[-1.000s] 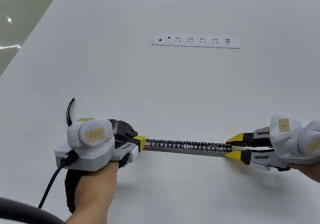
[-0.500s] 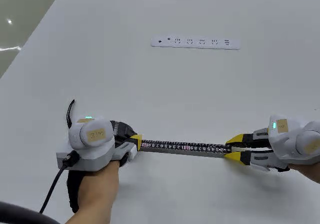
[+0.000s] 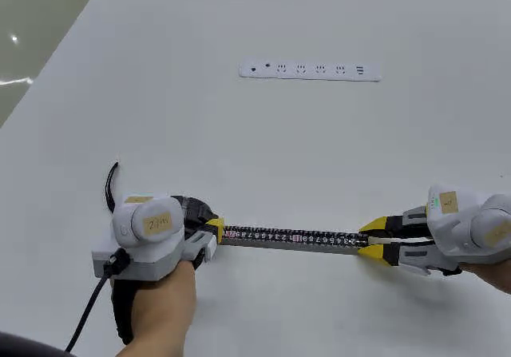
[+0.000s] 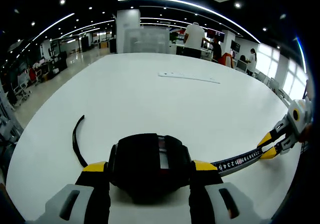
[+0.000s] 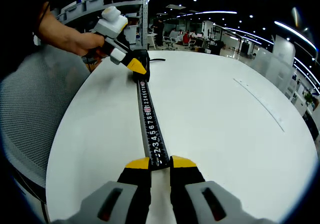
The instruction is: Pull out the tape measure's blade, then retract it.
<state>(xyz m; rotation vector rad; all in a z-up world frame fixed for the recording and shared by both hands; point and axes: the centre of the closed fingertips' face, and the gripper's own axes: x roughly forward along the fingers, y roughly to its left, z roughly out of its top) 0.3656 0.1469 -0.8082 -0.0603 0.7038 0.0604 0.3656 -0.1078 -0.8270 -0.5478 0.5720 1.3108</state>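
Observation:
The black tape measure case sits between the yellow-tipped jaws of my left gripper, which is shut on it. In the head view that gripper is at the lower left, with the case partly hidden behind it. The numbered blade runs straight to the right just above the table. My right gripper is shut on its end. In the right gripper view the blade leads from my right gripper to the case. A black wrist strap trails from the case.
A white power strip lies flat further back on the white table. The table's left edge borders a grey floor. A cable hangs from the left gripper. People and shelving stand far behind the table.
Almost nothing differs. The left gripper with the case has edged slightly left, and the blade stays stretched between the two grippers at about the same length.

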